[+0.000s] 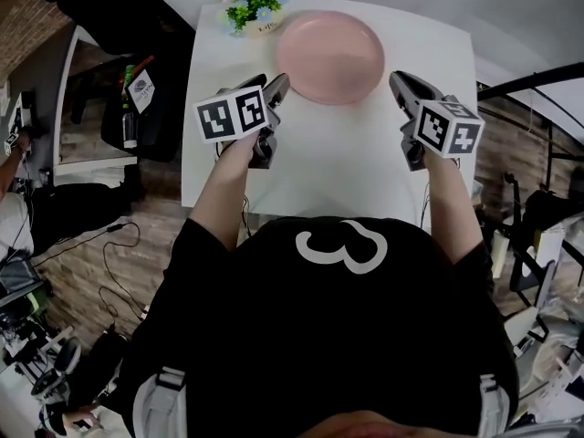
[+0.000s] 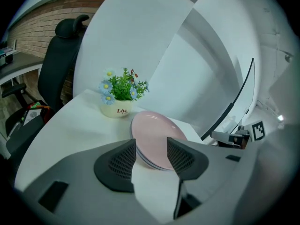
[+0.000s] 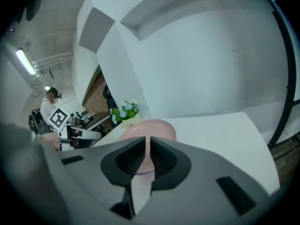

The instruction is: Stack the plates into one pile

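A pile of pink plates (image 1: pixel 330 55) rests at the far middle of the white table (image 1: pixel 347 172); the top plate is pink and thin paler rims show beneath it (image 2: pixel 152 162). My left gripper (image 1: pixel 276 88) hovers just left of the pile, open, with nothing between its jaws (image 2: pixel 151 156). My right gripper (image 1: pixel 401 86) hovers just right of the pile. Its jaws (image 3: pixel 148 156) stand almost together with only a thin slit and nothing in it. Both grippers are above the table and apart from the pile (image 3: pixel 149 127).
A small white pot of blue flowers (image 1: pixel 254 7) stands at the table's far left corner, close to the pile. A black office chair (image 2: pixel 61 64) sits beyond the table's left side. A person (image 3: pixel 49 104) is in the background.
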